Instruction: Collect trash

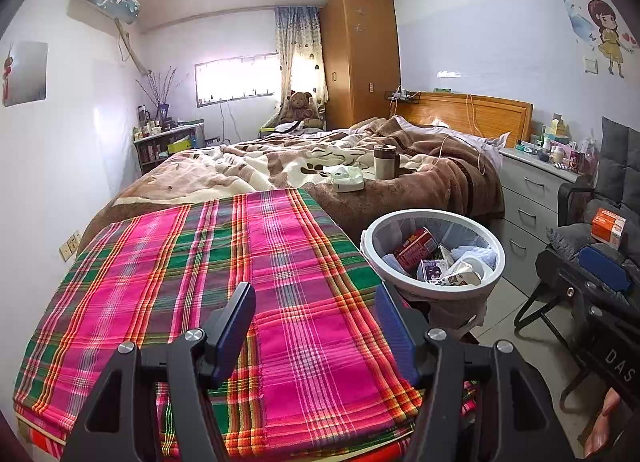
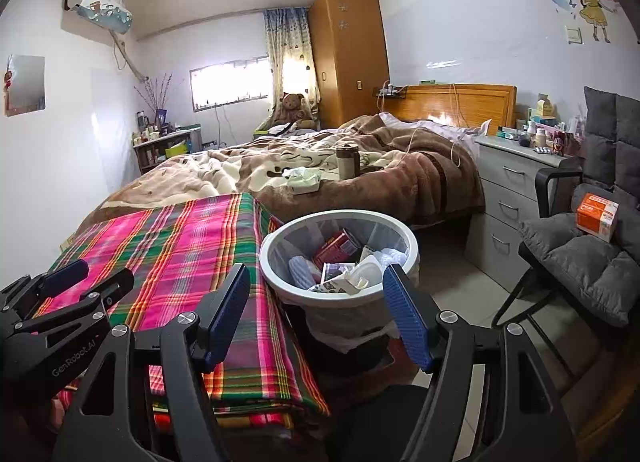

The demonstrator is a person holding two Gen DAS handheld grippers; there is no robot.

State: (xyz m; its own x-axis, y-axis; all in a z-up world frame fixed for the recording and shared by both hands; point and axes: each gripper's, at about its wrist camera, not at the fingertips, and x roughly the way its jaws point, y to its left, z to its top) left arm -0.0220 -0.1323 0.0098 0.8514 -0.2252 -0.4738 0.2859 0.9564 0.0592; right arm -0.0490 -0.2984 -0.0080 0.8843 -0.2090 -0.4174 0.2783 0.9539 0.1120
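A white-rimmed trash bin [image 1: 440,289] [image 2: 340,296] with a clear liner stands on the floor beside the bed. It holds a red box, cartons and paper. My left gripper [image 1: 314,294] hovers open over the pink plaid cloth [image 1: 224,282], with nothing between its fingers. My right gripper [image 2: 316,276] is open and empty, just in front of the bin. An orange box [image 2: 598,216] [image 1: 608,226] lies on the grey chair cushion. On the bed lie a white tissue pack [image 2: 304,182] [image 1: 348,178] and a brown tumbler [image 2: 347,161].
The folded plaid cloth [image 2: 180,254] is stacked at the bed's foot, left of the bin. A grey dresser [image 2: 508,198] with small bottles stands to the right. A black-framed chair [image 2: 576,262] sits beside it. Tiled floor [image 2: 460,290] shows between bin and chair.
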